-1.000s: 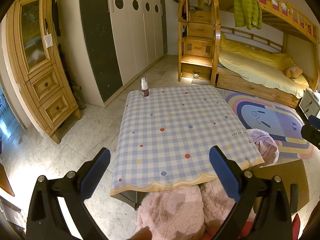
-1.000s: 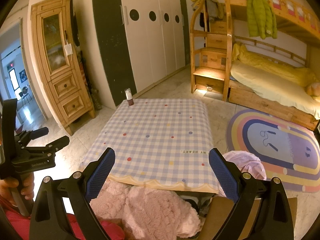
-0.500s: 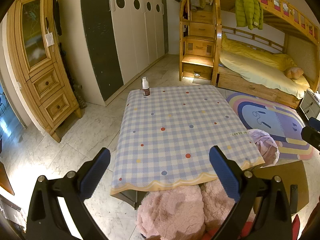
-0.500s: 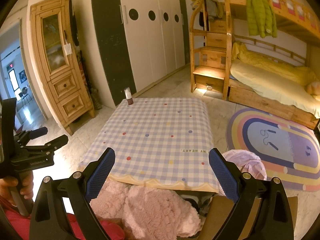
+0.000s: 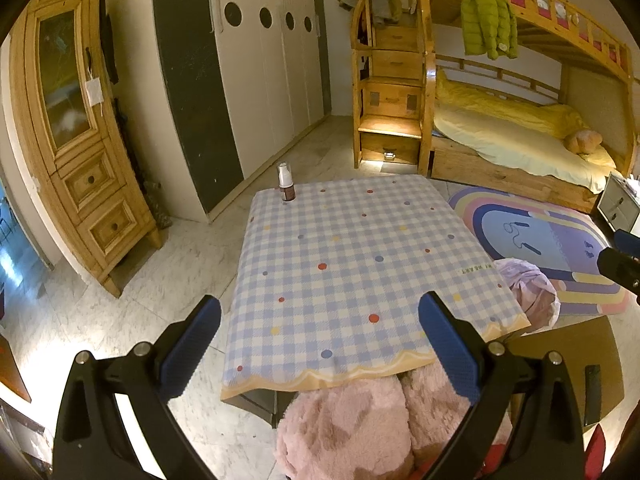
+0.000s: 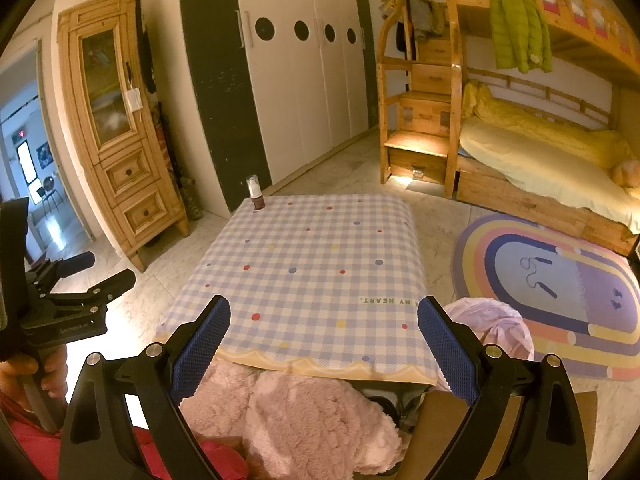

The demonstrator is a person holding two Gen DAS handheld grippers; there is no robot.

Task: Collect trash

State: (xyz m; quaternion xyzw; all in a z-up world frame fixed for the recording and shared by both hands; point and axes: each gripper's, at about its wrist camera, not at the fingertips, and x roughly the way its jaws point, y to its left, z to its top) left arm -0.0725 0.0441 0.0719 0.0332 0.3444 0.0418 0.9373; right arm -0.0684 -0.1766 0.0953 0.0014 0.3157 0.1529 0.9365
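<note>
Each hand-held gripper, left and right, hangs spread and empty at the desk's near edge; reaching for the pump bottle at the far-left corner could topple it.

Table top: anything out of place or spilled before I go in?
Nothing spilled. A small pump bottle stands upright, alone at the far left corner of the checked tablecloth. Both grippers, left and right, are open and empty.
</note>
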